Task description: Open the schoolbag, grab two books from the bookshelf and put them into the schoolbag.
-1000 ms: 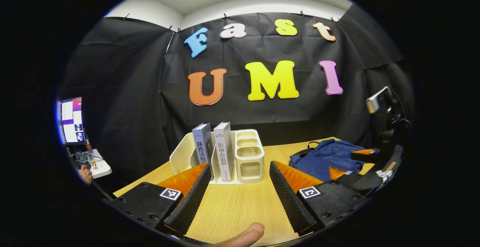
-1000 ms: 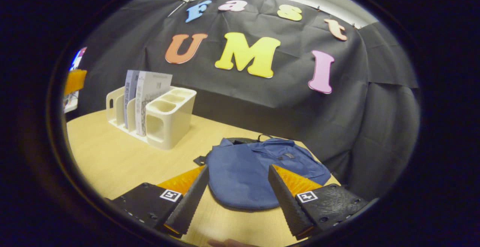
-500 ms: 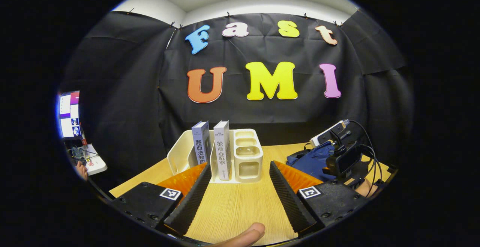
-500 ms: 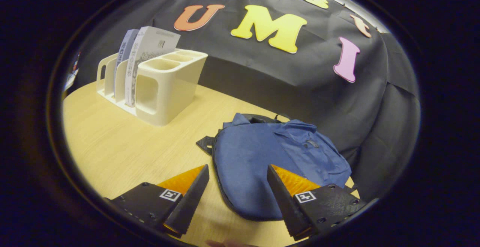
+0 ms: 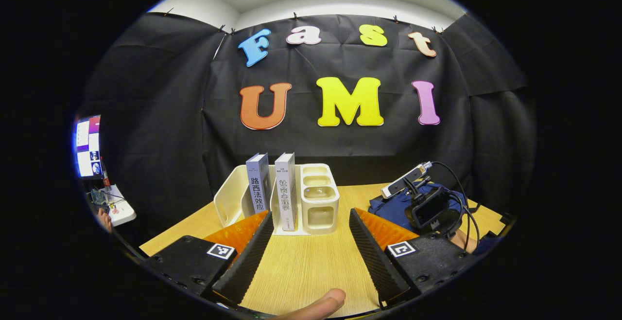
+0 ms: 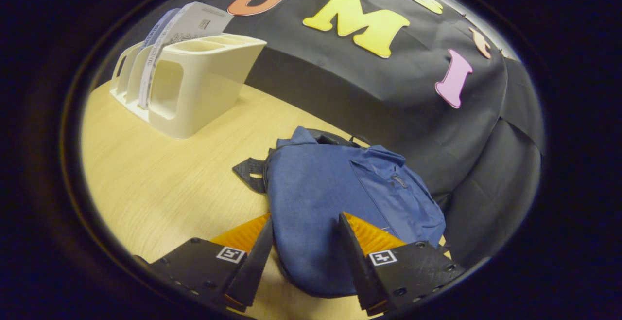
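Wooden table [image 6: 160,179], right gripper [image 6: 303,257] lowered closer over schoolbag [image 6: 335,198], jaws apart, empty, left gripper [image 5: 308,247] open

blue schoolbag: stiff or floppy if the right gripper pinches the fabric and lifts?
Likely floppy: the schoolbag lies flat and slumped on the table, with creased cloth. It looks empty, so probably light. A pinch by the right gripper may lift just a fold, not the whole bag.

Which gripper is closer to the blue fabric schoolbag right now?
Right. The right gripper hangs open directly over the blue fabric schoolbag, its near edge between the fingers. The left gripper faces the cream plastic bookshelf, with the schoolbag off to its right.
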`<state>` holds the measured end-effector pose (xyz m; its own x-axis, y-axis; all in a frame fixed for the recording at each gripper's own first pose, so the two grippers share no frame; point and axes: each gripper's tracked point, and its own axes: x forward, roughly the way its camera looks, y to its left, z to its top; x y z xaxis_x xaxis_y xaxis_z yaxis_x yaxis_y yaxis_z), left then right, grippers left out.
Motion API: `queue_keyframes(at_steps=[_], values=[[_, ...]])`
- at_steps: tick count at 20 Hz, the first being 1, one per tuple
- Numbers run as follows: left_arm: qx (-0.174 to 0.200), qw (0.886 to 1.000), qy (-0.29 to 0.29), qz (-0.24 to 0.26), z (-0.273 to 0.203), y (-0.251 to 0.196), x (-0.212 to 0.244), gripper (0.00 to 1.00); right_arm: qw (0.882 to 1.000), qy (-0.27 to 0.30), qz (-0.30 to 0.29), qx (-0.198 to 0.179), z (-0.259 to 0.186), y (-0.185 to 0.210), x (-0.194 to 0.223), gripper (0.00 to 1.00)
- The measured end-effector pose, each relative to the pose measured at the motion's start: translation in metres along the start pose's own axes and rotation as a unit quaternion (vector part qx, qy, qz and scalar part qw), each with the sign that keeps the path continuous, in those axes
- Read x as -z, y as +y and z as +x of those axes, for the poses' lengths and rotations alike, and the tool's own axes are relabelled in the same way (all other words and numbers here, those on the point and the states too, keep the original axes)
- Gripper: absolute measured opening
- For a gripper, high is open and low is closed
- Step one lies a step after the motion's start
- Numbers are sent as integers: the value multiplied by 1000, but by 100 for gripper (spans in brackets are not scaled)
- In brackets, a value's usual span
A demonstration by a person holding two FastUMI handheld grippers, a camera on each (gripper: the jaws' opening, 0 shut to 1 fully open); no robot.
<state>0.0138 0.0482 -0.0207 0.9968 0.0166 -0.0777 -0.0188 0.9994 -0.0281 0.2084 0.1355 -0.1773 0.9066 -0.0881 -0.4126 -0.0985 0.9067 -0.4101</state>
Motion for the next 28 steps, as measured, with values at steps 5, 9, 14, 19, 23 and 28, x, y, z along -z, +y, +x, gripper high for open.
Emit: queue_keyframes(at_steps=[5, 9, 14, 19, 23, 28], values=[[2, 1000, 8, -6, 2, -1, 4, 98, 999, -25, -4, 22, -18, -21, -27, 70], [-3, 1000, 8, -10, 2, 3, 3, 98, 999, -15, -13, 38, -5, -27, -36, 56], [-3, 1000, 13, -10, 5, 2, 7, 98, 996, -18, -7, 85, -2, -56, -48, 33], [-4, 1000, 22, -18, 7, 2, 12, 99, 997, -7, 29, 68, 9, -86, -53, 23], [-3, 999, 28, -18, 10, 2, 15, 99, 997, 1, 53, 56, 0, -104, -57, 7], [5, 999, 32, -14, 10, -4, 17, 99, 995, -20, 64, 76, -14, -139, -77, 7]])
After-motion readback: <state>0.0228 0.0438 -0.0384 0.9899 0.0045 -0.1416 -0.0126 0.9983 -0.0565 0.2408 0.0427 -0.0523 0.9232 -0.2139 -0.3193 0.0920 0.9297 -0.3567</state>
